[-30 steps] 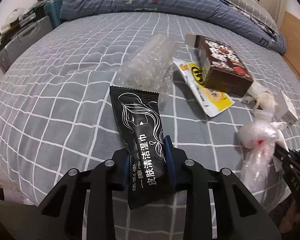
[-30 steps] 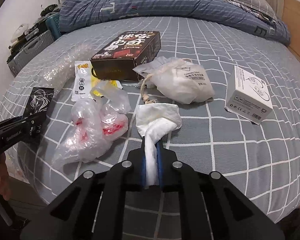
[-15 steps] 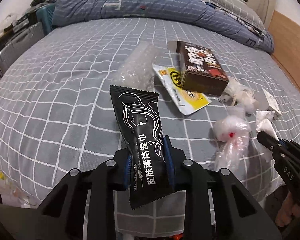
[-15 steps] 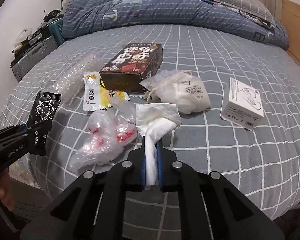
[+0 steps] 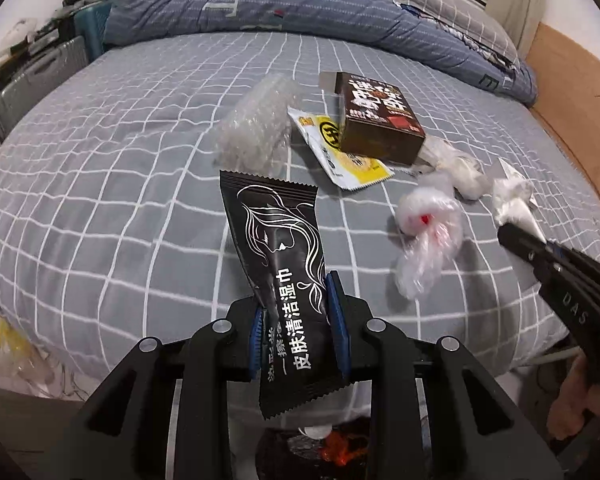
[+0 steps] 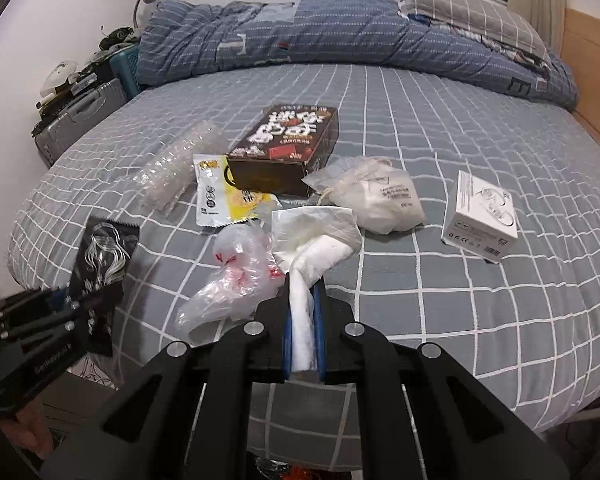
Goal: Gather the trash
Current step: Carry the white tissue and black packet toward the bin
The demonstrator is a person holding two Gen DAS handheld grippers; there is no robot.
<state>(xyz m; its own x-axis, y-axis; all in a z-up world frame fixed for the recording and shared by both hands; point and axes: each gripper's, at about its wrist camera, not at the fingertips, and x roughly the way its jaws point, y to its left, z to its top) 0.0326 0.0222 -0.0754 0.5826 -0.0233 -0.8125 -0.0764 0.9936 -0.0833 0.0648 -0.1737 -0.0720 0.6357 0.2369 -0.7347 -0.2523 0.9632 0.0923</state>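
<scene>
1. Already both pieces had come up off the bed (image 5: pixel 100 184): my left gripper (image 5: pixel 298 328) clamped the black wipe sachet (image 5: pixel 280 260).
2. My right gripper (image 6: pixel 302 320) pinched the white tissue (image 6: pixel 312 240); both looked ready for binning.

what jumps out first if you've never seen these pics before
Each gripper already grips a piece of trash above the bed's near edge: the left gripper pinches a black wet-wipe packet, the right gripper a crumpled white tissue. Behind them, litter clusters mid-bed around a dark brown box, with a small white box lying apart on the right.
</scene>
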